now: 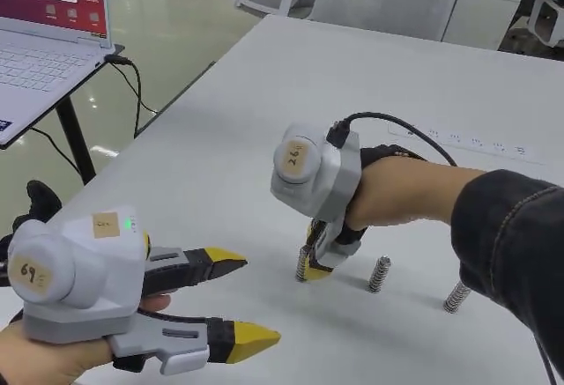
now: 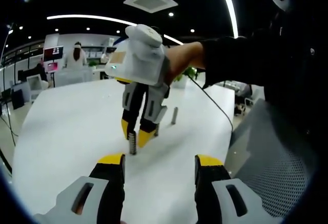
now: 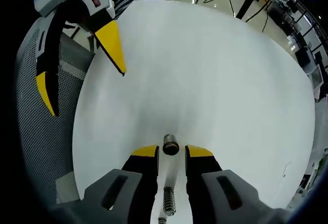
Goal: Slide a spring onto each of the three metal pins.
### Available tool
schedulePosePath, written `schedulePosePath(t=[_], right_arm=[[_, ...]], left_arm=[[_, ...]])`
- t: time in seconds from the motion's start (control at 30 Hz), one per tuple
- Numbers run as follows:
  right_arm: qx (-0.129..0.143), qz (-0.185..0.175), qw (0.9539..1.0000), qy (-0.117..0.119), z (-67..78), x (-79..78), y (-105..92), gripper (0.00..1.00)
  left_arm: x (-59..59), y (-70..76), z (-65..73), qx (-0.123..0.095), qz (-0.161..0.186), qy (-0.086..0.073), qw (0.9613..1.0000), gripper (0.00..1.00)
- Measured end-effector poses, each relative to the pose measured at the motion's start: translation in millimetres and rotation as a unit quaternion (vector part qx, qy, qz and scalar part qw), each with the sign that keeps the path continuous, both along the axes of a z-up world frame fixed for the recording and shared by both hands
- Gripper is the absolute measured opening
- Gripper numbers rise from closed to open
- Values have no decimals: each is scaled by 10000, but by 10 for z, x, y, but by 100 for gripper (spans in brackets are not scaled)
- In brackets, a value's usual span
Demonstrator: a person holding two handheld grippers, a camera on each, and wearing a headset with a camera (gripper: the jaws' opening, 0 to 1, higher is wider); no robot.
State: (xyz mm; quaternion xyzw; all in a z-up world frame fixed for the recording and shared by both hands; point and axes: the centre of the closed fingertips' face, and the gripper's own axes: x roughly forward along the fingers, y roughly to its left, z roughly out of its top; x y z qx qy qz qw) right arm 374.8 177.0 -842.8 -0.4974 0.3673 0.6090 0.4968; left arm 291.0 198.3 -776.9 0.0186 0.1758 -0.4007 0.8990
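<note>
The right tongs [image 3: 171, 151] are straddling a pin [image 3: 170, 145] standing on the table [image 3: 215, 80], its spring [image 3: 168, 201] showing on the shaft; whether they are pinching it is unclear; the left tongs [image 1: 257, 299] are hanging apart, empty; pressing straight down, not sideways, looks wisest.

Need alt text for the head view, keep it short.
The right gripper, held in a hand, points down, its yellow-tipped jaws at the leftmost coiled metal spring of three standing upright on a white table. The open left gripper hovers at lower left; a silver laptop sits upper left.
</note>
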Motion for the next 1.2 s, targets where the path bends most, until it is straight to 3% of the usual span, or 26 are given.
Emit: schedulePosePath(t=[0.6,0.97,1.2], right_arm=[[521,-609,9968,46,111,75,-379,36],[874,-1032,9908,-72,170,139,-636,47],[1159,-1371,9837,-131,227,166,-791,52]], left_arm=[[28,-63,17,40,-100,17,9999,51],[69,-133,51,101,-205,7,9997,51],[94,-185,67,118,-267,6,9996,52]])
